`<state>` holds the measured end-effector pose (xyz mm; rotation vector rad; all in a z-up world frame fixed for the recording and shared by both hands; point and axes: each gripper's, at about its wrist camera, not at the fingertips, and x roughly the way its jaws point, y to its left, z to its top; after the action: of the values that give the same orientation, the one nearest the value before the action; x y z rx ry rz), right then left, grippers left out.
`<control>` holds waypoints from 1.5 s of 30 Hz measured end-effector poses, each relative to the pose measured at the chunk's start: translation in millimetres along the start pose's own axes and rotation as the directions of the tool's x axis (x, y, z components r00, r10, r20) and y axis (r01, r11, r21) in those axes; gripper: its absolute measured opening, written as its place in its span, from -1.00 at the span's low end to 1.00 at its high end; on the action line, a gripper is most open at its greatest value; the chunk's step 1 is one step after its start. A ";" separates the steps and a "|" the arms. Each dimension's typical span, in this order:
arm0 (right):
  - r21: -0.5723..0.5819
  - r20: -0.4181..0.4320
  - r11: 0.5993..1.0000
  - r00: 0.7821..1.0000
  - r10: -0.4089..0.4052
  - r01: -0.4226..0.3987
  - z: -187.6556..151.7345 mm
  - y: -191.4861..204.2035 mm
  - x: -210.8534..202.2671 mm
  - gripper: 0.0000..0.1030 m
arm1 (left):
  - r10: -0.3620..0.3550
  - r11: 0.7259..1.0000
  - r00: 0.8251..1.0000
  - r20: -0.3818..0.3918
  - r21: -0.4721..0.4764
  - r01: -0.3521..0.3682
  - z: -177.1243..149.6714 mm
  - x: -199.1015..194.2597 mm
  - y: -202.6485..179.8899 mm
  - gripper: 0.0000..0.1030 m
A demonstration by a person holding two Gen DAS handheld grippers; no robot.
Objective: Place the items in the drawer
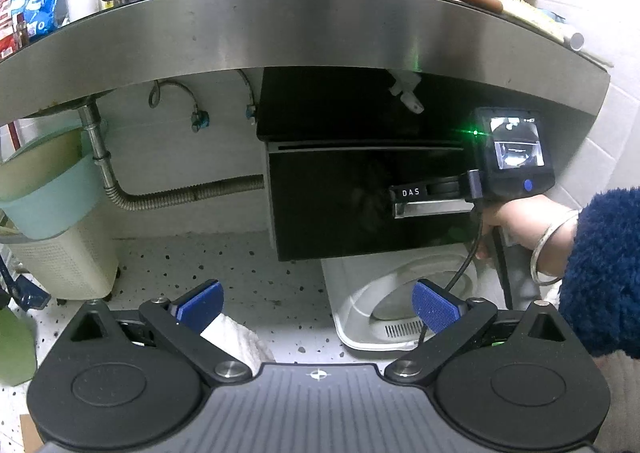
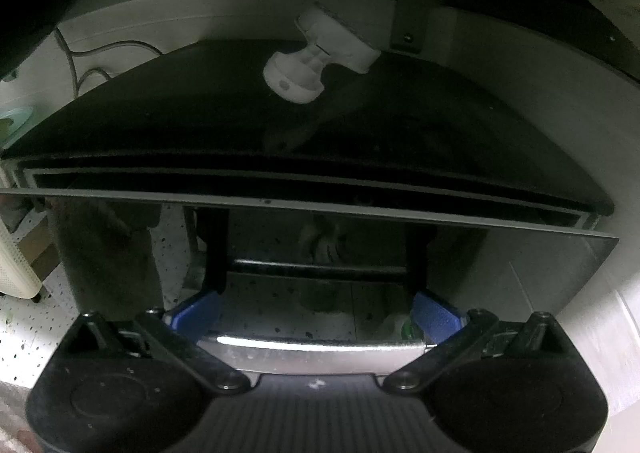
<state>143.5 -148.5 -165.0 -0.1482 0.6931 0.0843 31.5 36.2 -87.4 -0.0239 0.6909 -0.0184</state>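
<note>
A glossy black drawer (image 1: 340, 205) sits under the steel counter, slid out a little so a narrow gap shows along its top. A chrome handle (image 1: 432, 209) runs across its front. A hand in a blue fuzzy sleeve holds my right gripper (image 1: 404, 193) just above that handle. In the right wrist view the drawer front (image 2: 320, 237) fills the frame. The handle (image 2: 312, 345) lies between the spread blue pads of my right gripper (image 2: 316, 317), which is open. My left gripper (image 1: 316, 303) hangs back over the floor, open, with nothing between its pads.
The steel counter edge (image 1: 304, 25) overhangs the drawer. A teal and cream basket (image 1: 52, 213) and a corrugated drain hose (image 1: 180, 199) are at the left. A white appliance (image 1: 400, 305) stands on the speckled floor below the drawer. A white cloth (image 1: 236, 337) lies under my left finger.
</note>
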 end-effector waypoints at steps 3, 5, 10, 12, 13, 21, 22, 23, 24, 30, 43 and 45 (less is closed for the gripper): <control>0.008 0.000 1.000 1.000 -0.009 0.009 3.8 2.0 3.8 1.00 | 0.020 1.000 1.000 0.011 0.000 -0.020 -2.4 -2.4 1.2 0.97; 0.013 0.001 1.000 1.000 -0.014 0.014 6.3 3.4 6.4 1.00 | 0.019 1.000 1.000 0.009 0.006 -0.019 -2.6 -3.8 -0.1 0.97; 0.022 -0.001 0.999 1.000 -0.024 0.024 12.2 6.2 11.9 1.00 | 0.033 0.999 0.999 0.001 0.019 -0.033 -3.4 -5.9 -5.1 0.97; 0.021 -0.001 1.000 1.000 -0.021 0.021 13.7 6.5 12.9 1.00 | 0.042 0.999 0.999 -0.001 0.020 -0.042 -4.4 -7.0 -6.2 0.97; 0.020 -0.001 1.000 1.000 -0.020 0.020 14.4 6.5 13.7 1.00 | 0.039 0.999 0.999 -0.001 0.022 -0.039 -4.8 -7.5 -6.4 0.97; 0.010 -0.006 1.000 1.000 -0.005 0.005 16.8 2.9 15.7 1.00 | 0.046 0.998 0.999 0.017 0.043 -0.046 -12.1 -12.5 -7.2 0.97; 0.007 -0.005 1.000 1.000 -0.002 0.002 16.8 2.5 15.9 1.00 | 0.042 0.998 0.999 0.019 0.042 -0.043 -12.5 -13.2 -7.3 0.97; 0.004 -0.004 1.000 1.000 0.002 -0.002 16.8 2.1 16.1 1.00 | 0.039 0.998 0.999 0.021 0.043 -0.040 -12.8 -13.7 -8.0 0.97; 0.003 -0.003 1.000 1.000 0.004 -0.004 16.5 1.9 16.0 1.00 | 0.039 0.998 0.999 0.023 0.043 -0.039 -12.2 -13.6 -8.2 0.97; 0.005 0.002 1.000 1.000 0.004 -0.004 15.3 1.6 16.5 1.00 | 0.018 0.999 1.000 0.017 0.039 -0.018 -10.3 -12.2 -7.9 0.98; 0.078 -0.076 0.994 0.995 -0.069 0.075 24.9 7.7 9.9 1.00 | 0.027 0.999 0.999 -0.021 -0.017 -0.027 -3.1 -5.1 0.3 0.98; 0.080 -0.093 0.995 0.995 -0.044 0.052 25.6 6.4 3.4 1.00 | 0.040 0.999 0.999 -0.011 -0.018 -0.040 -1.6 -5.8 1.2 0.98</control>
<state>161.5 -137.9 -148.4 -0.0897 0.7822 0.0024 25.9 37.5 -85.0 -0.0277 0.7018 0.0259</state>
